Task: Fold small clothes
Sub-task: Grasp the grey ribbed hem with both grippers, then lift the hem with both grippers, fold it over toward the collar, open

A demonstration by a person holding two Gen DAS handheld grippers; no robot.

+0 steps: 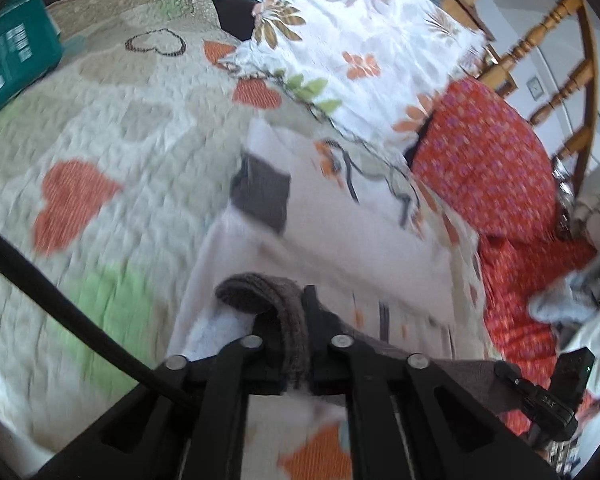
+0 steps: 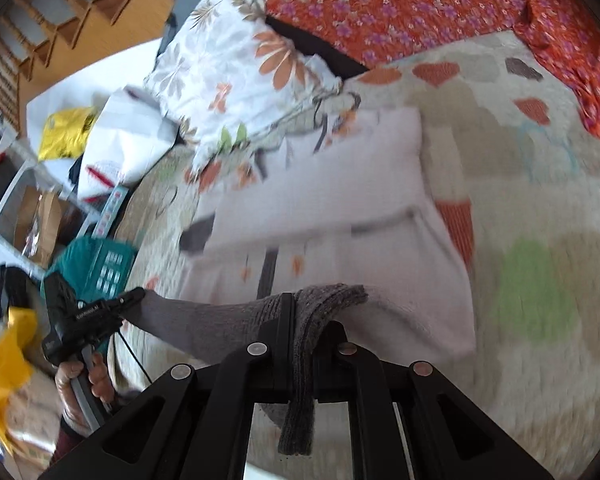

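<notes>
A grey knitted garment (image 1: 284, 320) is stretched between my two grippers above the quilt. My left gripper (image 1: 286, 344) is shut on its ribbed edge. In the right wrist view my right gripper (image 2: 300, 336) is shut on the other ribbed end of the grey garment (image 2: 220, 320), and the left gripper (image 2: 132, 300) shows at the far left pinching the cloth. A folded white garment (image 2: 320, 200) with a grey patch (image 1: 260, 196) lies on the quilt below. Both views are motion-blurred.
The heart-patterned quilt (image 1: 120, 140) covers the bed. A floral pillow (image 1: 360, 40) lies at the back, an orange flowered cloth (image 1: 488, 160) to its right. A teal basket (image 1: 16, 60) stands at the left edge. A wooden chair (image 1: 548, 48) is behind.
</notes>
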